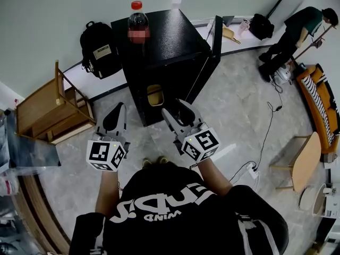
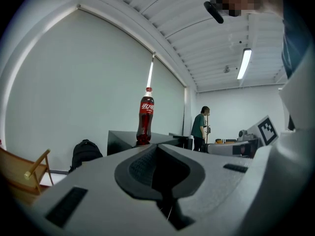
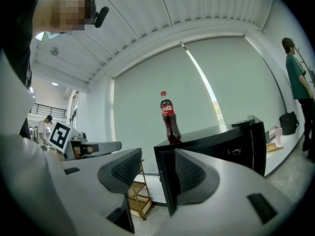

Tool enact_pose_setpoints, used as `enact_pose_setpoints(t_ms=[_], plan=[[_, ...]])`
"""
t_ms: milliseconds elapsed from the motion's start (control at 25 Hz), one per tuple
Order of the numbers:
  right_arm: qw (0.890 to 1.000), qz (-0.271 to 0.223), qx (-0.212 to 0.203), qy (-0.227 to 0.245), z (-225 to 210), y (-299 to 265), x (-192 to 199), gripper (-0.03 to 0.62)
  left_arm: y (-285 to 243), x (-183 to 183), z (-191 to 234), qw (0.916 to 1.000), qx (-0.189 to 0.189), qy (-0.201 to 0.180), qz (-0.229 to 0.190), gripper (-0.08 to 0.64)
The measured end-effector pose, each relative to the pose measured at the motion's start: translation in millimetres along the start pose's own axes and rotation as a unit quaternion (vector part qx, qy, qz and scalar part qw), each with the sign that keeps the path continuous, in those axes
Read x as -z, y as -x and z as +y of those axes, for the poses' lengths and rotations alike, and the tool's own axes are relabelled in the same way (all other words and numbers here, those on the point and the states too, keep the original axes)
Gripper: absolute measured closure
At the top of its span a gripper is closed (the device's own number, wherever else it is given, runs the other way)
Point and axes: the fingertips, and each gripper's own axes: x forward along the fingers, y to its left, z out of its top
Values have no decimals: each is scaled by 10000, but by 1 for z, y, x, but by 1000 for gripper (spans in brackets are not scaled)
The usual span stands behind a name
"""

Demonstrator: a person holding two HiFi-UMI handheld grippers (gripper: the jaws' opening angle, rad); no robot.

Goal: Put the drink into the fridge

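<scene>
Two forearms reach forward side by side; left gripper has its fingers clenched together, empty; right gripper has its fingers released, apart, nothing between them; both point at a black fridge just beyond, on the floor; the drink bottle stands upright on its top, at the far-left corner.

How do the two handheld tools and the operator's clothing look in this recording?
The left tool and right tool have light grey, tapering bodies lined inside with black ribbed pads. Each carries a white cube printed with black square markers at the hand end. The person wears a black T-shirt with white lettering.
</scene>
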Motion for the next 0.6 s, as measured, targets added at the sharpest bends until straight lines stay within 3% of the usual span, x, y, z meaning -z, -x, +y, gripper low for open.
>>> enact_pose_setpoints(t_ms=[80, 160, 600], plan=[[10000, 35, -64, -11, 0, -4, 1, 292, -4, -1, 1, 10000, 41, -6, 6, 552], [9999, 28, -120, -48, -1, -8, -2, 264, -7, -1, 3, 10000, 75, -28, 14, 552], [9987, -403, -271, -146, -16, -55, -59, 252, -15, 3, 12, 9999, 122, 58, 43, 552]])
